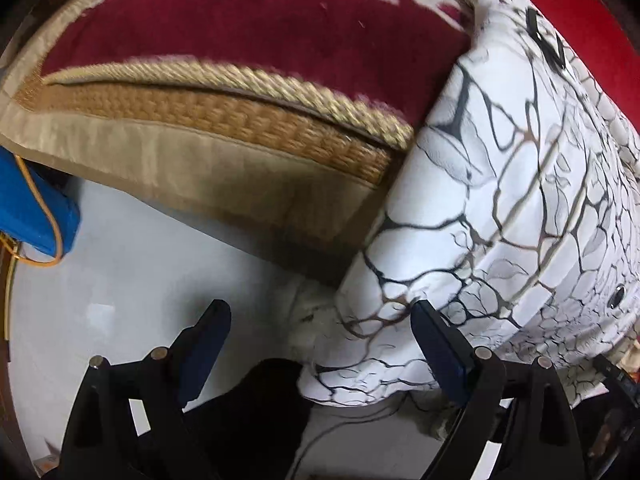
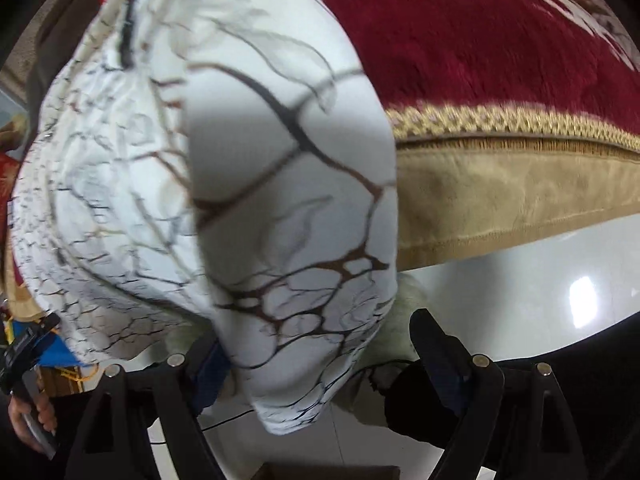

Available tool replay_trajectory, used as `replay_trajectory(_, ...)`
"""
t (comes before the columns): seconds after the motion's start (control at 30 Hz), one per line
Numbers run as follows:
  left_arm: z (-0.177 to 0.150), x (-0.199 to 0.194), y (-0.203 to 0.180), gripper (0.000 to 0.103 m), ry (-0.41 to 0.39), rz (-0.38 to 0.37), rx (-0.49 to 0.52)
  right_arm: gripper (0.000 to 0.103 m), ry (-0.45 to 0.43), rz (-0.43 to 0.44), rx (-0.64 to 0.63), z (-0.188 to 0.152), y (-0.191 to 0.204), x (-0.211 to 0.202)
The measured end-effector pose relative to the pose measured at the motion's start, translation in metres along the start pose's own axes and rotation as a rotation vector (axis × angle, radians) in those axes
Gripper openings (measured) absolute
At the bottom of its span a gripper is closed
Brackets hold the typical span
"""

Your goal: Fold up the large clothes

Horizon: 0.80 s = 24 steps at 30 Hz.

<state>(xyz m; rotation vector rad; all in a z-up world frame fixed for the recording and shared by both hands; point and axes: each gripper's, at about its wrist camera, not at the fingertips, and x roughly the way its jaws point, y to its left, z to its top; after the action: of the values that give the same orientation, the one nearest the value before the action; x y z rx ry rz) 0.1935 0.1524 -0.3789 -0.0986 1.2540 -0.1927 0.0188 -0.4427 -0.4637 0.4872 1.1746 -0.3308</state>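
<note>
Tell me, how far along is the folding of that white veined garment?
Done: nothing looks folded; the white garment hangs bunched over the edge of the red blanket. In hand: the left gripper and right gripper are open at its hanging lower edge, gripping nothing. Left: grasping it, spreading it and every fold.

The white garment (image 1: 500, 184) is soft matt cloth with a black-and-brown crackle print, smooth on the big panels and puckered, kinda quilted, along its edges. Red blanket (image 1: 248, 20) on the bed looks plush and fuzzy, with a twisted gold cord trim (image 1: 256, 80) and a tan suede-ish border (image 1: 224, 184) at the bed's edge. Floor (image 2: 520, 300) is glossy pale tile, you can see light glare on it. Left hand-held gripper (image 1: 320, 344) looks like matt black plastic with small shiny metal pins.
</note>
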Motion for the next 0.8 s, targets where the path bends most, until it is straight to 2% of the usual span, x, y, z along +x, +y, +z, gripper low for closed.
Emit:
replay_trajectory(0.07,-0.001,0.002,-0.005,0.08,-0.006,-0.043,0.019,0.087,-0.005,0.002,0.028,0.0,0.002,0.008)
replay_trajectory(0.13,-0.002,0.005,-0.014,0.069,-0.01,-0.045,0.053,0.087,-0.005,-0.012,0.041,-0.002,-0.001,0.013)
replay_trajectory(0.17,-0.003,0.007,-0.019,0.058,-0.009,-0.047,0.076,0.087,-0.01,-0.015,0.048,-0.003,-0.002,0.017)
replay_trajectory(0.2,-0.004,0.01,-0.023,0.043,-0.003,-0.056,0.095,0.087,-0.018,-0.008,0.048,-0.003,-0.004,0.019)
replay_trajectory(0.23,-0.005,0.012,-0.025,0.036,0.0,-0.062,0.102,0.085,-0.022,-0.001,0.042,-0.002,-0.009,0.02)
replay_trajectory(0.3,-0.006,0.015,-0.028,0.02,-0.002,-0.072,0.118,0.068,-0.013,0.022,0.013,-0.002,-0.008,0.024)
replay_trajectory(0.33,-0.006,0.015,-0.028,0.016,-0.006,-0.077,0.12,0.045,-0.005,0.045,-0.002,-0.002,-0.007,0.026)
replay_trajectory(0.37,-0.007,0.015,-0.029,0.009,-0.012,-0.087,0.117,0.029,0.007,0.072,-0.017,-0.002,-0.006,0.027)
replay_trajectory(0.4,-0.008,0.013,-0.03,0.008,-0.021,-0.109,0.109,0.026,0.007,0.084,-0.024,-0.002,-0.005,0.025)
replay_trajectory(0.43,-0.006,0.01,-0.035,0.008,-0.026,-0.124,0.105,0.017,0.005,0.09,-0.036,-0.003,-0.002,0.021)
replay_trajectory(0.47,-0.007,0.006,-0.036,0.006,-0.036,-0.154,0.108,0.013,0.006,0.103,-0.055,-0.004,0.0,0.017)
replay_trajectory(0.53,-0.007,-0.001,-0.038,0.005,-0.049,-0.206,0.117,0.011,0.02,0.15,-0.075,-0.006,0.004,0.008)
replay_trajectory(0.63,-0.01,-0.023,-0.046,0.005,-0.073,-0.342,0.128,0.01,0.05,0.281,-0.094,-0.007,0.013,-0.016)
replay_trajectory(0.7,-0.01,-0.039,-0.051,0.004,-0.096,-0.431,0.139,0.01,0.053,0.405,-0.111,-0.004,0.018,-0.043)
replay_trajectory(0.77,-0.011,-0.054,-0.055,0.004,-0.117,-0.514,0.149,0.01,0.015,0.585,-0.128,0.005,0.021,-0.083)
replay_trajectory(0.8,-0.012,-0.062,-0.057,0.004,-0.131,-0.557,0.151,0.01,-0.013,0.631,-0.141,0.01,0.018,-0.096)
